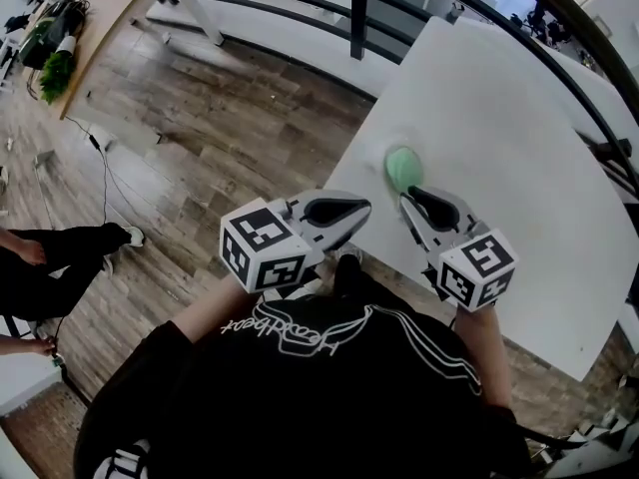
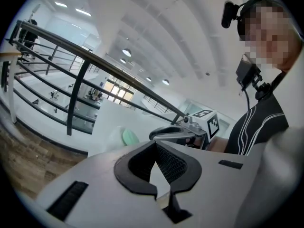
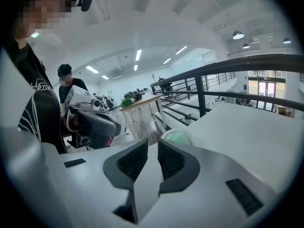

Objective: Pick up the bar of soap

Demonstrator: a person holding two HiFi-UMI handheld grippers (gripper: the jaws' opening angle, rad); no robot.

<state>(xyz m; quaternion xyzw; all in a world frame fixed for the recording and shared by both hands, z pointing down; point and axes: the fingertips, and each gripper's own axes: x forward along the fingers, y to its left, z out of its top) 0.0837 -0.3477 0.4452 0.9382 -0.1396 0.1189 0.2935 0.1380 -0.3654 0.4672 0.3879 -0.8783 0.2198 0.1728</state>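
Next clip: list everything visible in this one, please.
bar of soap: one, green, near the table's edge, ahead of both grippers
dish: one, pale, under the soap
table: one, white, right
railing: one, black, beyond the table
floor: wood planks, left
wooden table: one, far top left
cable: one, dark, on the floor
second person: one, dark clothes, left edge
left gripper: grey, shut, empty
right gripper: grey, shut, empty, nearest the soap
marker cubes: two, black-and-white, one per gripper
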